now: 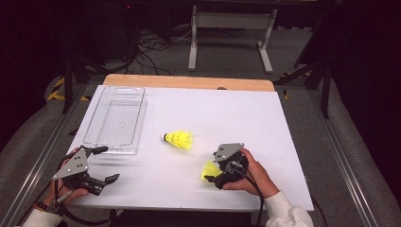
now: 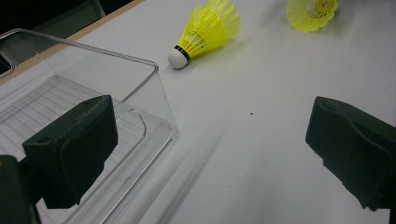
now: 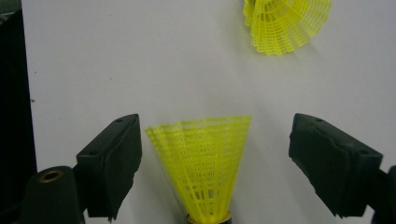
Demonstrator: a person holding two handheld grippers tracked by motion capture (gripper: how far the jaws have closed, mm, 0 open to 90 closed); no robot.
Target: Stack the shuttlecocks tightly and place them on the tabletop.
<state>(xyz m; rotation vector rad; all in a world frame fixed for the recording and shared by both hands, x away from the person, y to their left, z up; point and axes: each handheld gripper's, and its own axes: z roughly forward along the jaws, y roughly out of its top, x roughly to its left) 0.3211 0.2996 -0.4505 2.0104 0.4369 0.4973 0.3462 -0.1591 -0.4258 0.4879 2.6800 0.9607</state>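
The right tool [image 3: 215, 158] stands open, its jaws on either side of a yellow shuttlecock [image 3: 205, 163] at the near right of the white tabletop [image 1: 227, 113], not touching its skirt. A second shuttlecock [image 1: 178, 140] lies mid-table. The left tool [image 2: 210, 149] stands open beside the clear plastic tray [image 1: 116, 120].

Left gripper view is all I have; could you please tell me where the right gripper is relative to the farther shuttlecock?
Observer: The right gripper straddles that shuttlecock, with its jaws open on either side of the skirt and not touching it.
Operator: Thank you. Which end faces the gripper?
Observer: The base end does. In the right gripper view, the skirt flares away from the camera, towards the other shuttlecock.
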